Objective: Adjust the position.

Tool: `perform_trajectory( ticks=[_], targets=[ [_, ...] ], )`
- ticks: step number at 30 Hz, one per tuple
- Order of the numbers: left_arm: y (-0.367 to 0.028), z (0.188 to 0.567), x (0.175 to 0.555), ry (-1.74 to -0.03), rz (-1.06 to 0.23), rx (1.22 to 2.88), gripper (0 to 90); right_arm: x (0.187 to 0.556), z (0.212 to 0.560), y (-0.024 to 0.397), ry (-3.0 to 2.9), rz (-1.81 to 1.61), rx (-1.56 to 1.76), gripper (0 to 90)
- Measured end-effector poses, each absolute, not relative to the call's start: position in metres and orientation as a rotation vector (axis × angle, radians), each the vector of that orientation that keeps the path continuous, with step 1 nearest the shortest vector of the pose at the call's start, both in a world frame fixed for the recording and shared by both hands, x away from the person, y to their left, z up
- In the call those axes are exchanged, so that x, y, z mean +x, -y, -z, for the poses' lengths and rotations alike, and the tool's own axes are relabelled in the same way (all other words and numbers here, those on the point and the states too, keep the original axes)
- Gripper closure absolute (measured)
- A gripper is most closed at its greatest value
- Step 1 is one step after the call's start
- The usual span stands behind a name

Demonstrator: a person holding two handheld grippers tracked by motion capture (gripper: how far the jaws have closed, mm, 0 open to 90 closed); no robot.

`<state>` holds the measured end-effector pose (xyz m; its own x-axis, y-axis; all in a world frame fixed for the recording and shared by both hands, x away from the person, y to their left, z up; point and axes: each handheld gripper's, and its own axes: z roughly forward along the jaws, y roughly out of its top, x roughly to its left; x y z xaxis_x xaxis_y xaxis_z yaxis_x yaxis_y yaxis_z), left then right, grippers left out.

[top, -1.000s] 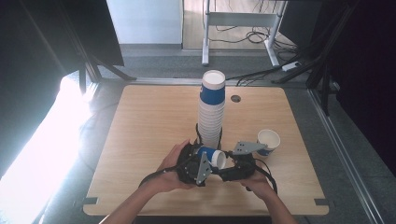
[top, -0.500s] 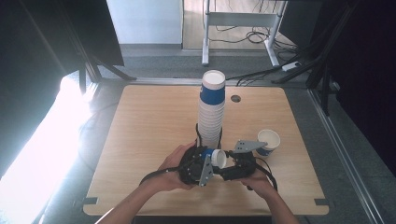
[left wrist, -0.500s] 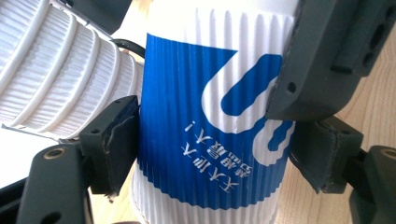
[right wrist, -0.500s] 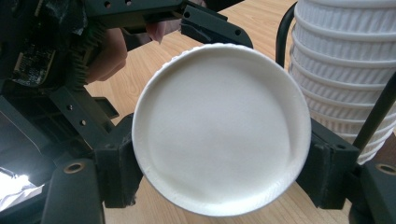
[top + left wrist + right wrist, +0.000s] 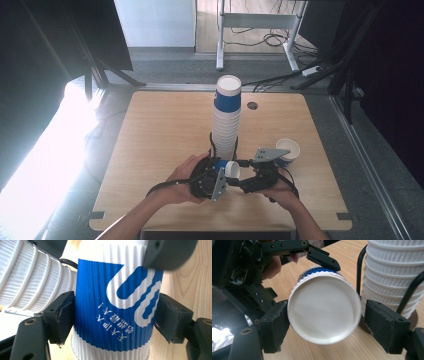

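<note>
A blue-and-white ribbed paper cup [image 5: 227, 169] lies on its side between my two grippers at the front of the table. My left gripper [image 5: 115, 317] is shut on the cup [image 5: 115, 307], one pad [image 5: 62, 315] on each side of the blue band. My right gripper [image 5: 327, 322] faces the cup's white bottom [image 5: 324, 307]. Its jaws have just been opening and stand open around the bottom, with the right pad [image 5: 387, 325] clear of it. In the high view the left gripper [image 5: 222, 169] and right gripper [image 5: 239, 174] meet at the cup.
A tall stack of white ribbed cups [image 5: 227, 115] with a blue one on top rises just behind the hands and close beside the held cup [image 5: 392, 272]. A single upright cup [image 5: 288, 150] stands to the right. Black cables [image 5: 409, 290] loop before the stack.
Both hands stay in place around the cup. The cup sits a touch nearer the left hand than before.
</note>
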<state>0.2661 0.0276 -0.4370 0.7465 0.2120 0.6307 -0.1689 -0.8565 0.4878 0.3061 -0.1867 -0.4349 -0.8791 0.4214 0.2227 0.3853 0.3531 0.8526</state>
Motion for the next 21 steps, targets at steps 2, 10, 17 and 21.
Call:
perform_trajectory(
  ticks=[2,10,17,21],
  targets=[
    [-0.028,0.438,0.266,-0.023,-0.96,2.426,22.9,0.306,0.432,0.19,-2.578,-1.559,0.748,20.3],
    [-0.026,0.446,0.264,0.018,-0.987,2.457,23.1,0.31,0.417,0.191,-2.714,-1.396,0.679,17.6],
    [-0.02,0.451,0.262,0.051,-1.023,2.478,23.1,0.312,0.411,0.179,-2.848,-1.2,0.629,16.5],
    [-0.018,0.454,0.26,0.066,-1.037,2.479,23.1,0.314,0.413,0.174,-2.89,-1.133,0.625,16.3]
  ],
)
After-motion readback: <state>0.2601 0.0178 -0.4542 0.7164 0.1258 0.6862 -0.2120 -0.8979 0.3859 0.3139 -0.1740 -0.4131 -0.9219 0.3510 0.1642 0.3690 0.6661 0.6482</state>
